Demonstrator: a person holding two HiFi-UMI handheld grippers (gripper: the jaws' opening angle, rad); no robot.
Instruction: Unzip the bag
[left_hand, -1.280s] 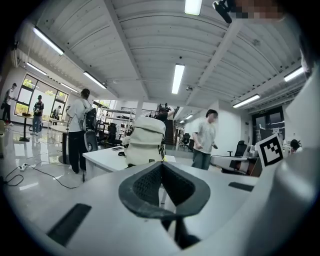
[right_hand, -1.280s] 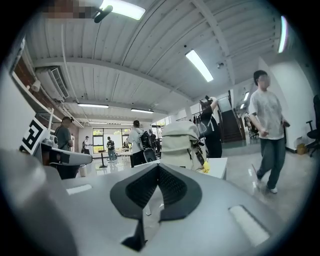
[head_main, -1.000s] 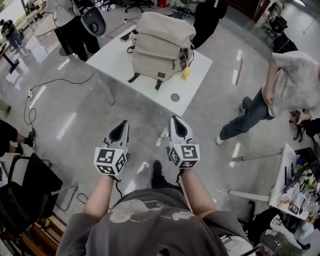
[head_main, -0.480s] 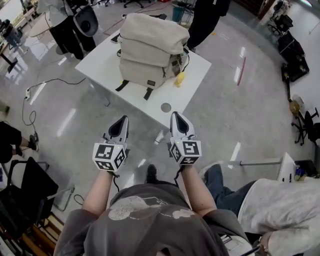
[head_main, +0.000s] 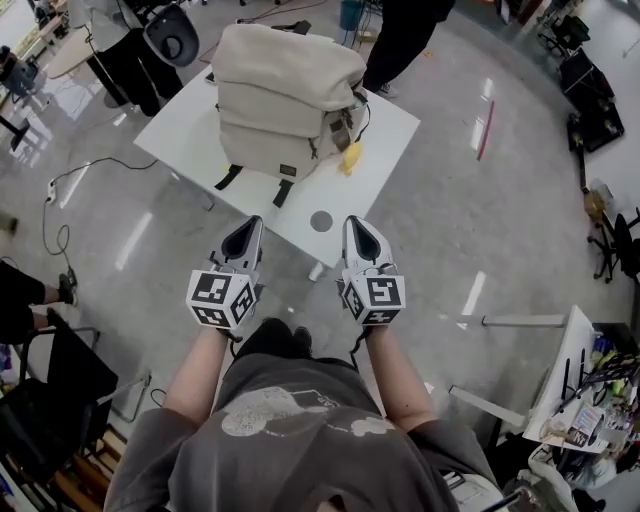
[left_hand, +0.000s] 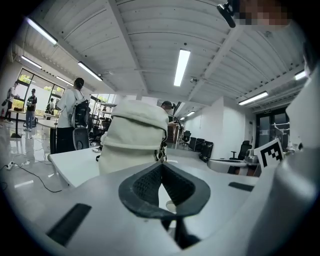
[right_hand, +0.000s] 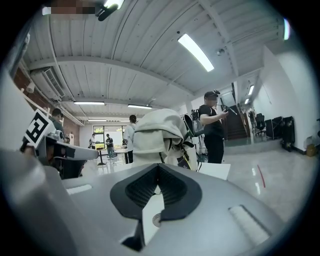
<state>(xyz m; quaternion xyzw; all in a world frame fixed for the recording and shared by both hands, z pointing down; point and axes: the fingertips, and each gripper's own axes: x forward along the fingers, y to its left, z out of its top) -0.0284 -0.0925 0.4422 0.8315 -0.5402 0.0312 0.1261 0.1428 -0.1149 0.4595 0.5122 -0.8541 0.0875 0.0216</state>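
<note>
- Left gripper (head_main: 243, 238), lower centre of the head view: dark ribbed pads meet tip to tip with nothing between them. Right gripper (head_main: 362, 236) is likewise closed and empty. The two flank the near corner of the table, well apart from the bag.
- The task's thing is a bulky beige fabric backpack (head_main: 285, 95), upper centre of the head view, standing on the square white table (head_main: 392, 140). Judged: the zip has not yet been touched.
- Risk: the jaws would have to part before reaching the zip pull, or closed tips would only nudge it.
- Risk: soft cloth gives under a pull. Unless one gripper pins the bag, dragging the slider may slide or topple the whole pack on the smooth tabletop.
- Risk: the dangling black straps (head_main: 228, 177) and the dark cords at the bag's right side could be pinched instead of the pull, which is too small to pick out here.
- Risk: a small yellow object (head_main: 350, 158) lies just beside the bag and could be knocked off.
- Materials: the bag is matte woven canvas in rounded, stacked folds. The table is a hard, glossy white top with a grey round disc (head_main: 321, 221) near its corner. The floor is polished and reflective.
</note>
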